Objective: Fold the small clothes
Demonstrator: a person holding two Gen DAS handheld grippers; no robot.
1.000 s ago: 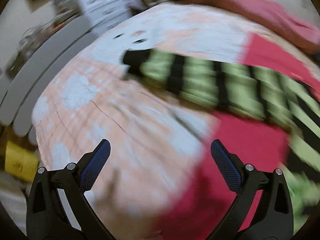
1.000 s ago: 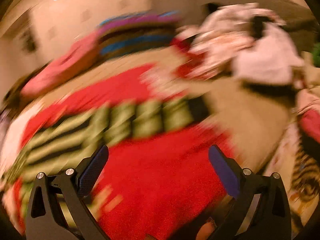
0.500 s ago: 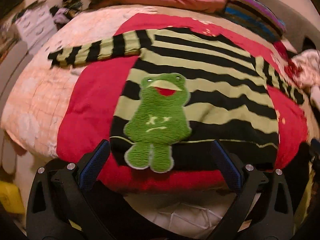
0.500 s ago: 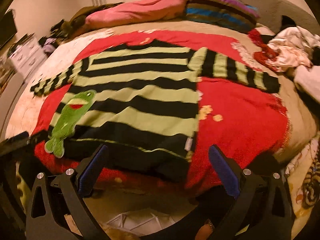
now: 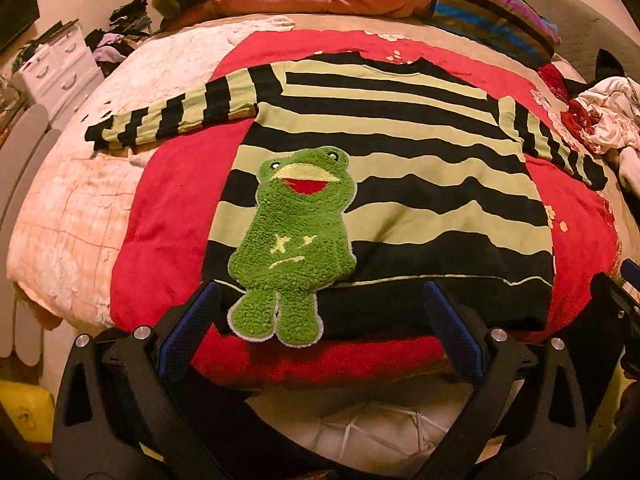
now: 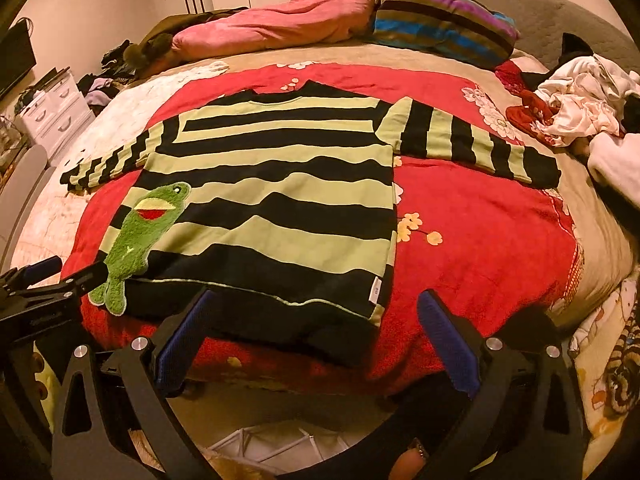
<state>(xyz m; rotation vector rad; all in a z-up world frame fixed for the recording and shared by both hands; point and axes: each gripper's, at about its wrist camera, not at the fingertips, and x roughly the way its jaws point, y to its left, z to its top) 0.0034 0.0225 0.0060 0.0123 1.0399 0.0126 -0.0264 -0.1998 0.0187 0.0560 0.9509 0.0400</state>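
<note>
Left gripper [image 5: 320, 332] and right gripper [image 6: 316, 328], jaws wide apart.

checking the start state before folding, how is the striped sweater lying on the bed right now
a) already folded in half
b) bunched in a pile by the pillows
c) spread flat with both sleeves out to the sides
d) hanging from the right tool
c: the striped sweater lies flat on the red blanket with one sleeve stretched out to each side, and the left tool and right tool are both open and empty.
</note>
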